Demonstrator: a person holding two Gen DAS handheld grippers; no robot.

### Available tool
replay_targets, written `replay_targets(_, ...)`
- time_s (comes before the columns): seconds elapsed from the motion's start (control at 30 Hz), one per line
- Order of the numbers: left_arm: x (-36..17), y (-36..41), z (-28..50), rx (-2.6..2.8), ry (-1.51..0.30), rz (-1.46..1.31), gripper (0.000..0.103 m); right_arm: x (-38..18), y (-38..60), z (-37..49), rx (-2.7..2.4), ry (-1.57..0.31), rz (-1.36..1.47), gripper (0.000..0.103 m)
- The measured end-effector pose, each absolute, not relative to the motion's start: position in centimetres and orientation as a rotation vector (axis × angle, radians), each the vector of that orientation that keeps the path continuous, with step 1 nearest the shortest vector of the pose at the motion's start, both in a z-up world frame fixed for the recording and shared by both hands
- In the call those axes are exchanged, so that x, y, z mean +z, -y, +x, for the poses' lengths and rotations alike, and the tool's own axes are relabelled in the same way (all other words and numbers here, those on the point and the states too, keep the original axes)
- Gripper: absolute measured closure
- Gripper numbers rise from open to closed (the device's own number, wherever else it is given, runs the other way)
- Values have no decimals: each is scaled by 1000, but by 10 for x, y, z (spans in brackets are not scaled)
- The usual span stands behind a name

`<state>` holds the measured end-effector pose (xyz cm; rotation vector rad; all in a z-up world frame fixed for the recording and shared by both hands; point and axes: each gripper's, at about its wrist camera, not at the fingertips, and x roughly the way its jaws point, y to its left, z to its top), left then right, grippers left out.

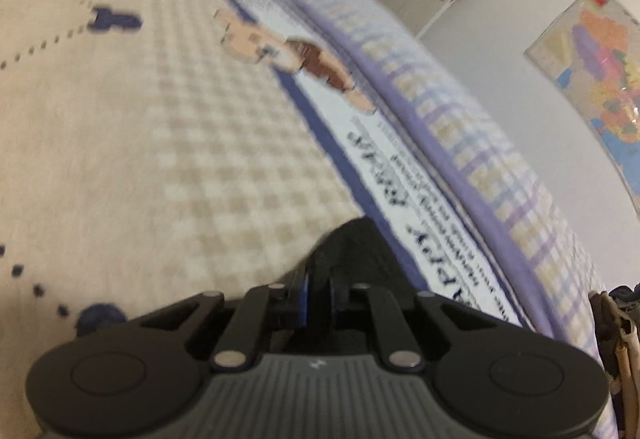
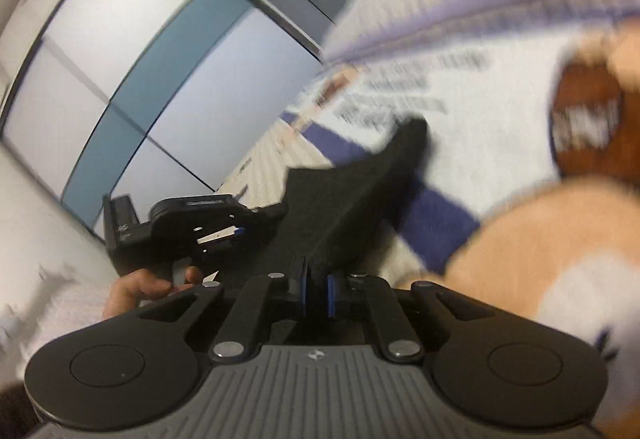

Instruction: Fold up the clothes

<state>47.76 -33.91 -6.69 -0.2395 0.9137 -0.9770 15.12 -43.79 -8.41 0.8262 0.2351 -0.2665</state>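
a bed (image 1: 120,159) covered in a cream checked blanket filled the left and centre of the left wrist frame. a white printed cloth (image 1: 400,175) lay on it, running diagonally from upper centre to lower right.

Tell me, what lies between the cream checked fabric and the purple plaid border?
In the left wrist view, a white printed panel with blurred lettering and a cartoon figure lies between the cream checked fabric and the purple plaid border.
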Motion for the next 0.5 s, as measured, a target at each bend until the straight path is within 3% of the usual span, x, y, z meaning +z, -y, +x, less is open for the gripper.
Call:
replay_targets(0.2, -78, 343, 473, -955, -829, -233, 89, -95, 450, 151, -369, -330, 821, 95)
replay_targets(0.23, -74, 341, 472, -950, -825, -240, 87, -93, 450, 150, -371, -328, 810, 92)
replay_targets(0.33, -57, 333, 466, -943, -792, -251, 63, -83, 445, 144, -437, -302, 722, 68)
replay_targets(0.4, -41, 326, 454, -967, -755, -218, 60, -76, 443, 138, -482, -266, 664, 52)
replay_targets(0.5, -19, 309, 428, -995, -700, -124, 51, -69, 442, 139, -482, -228, 615, 49)
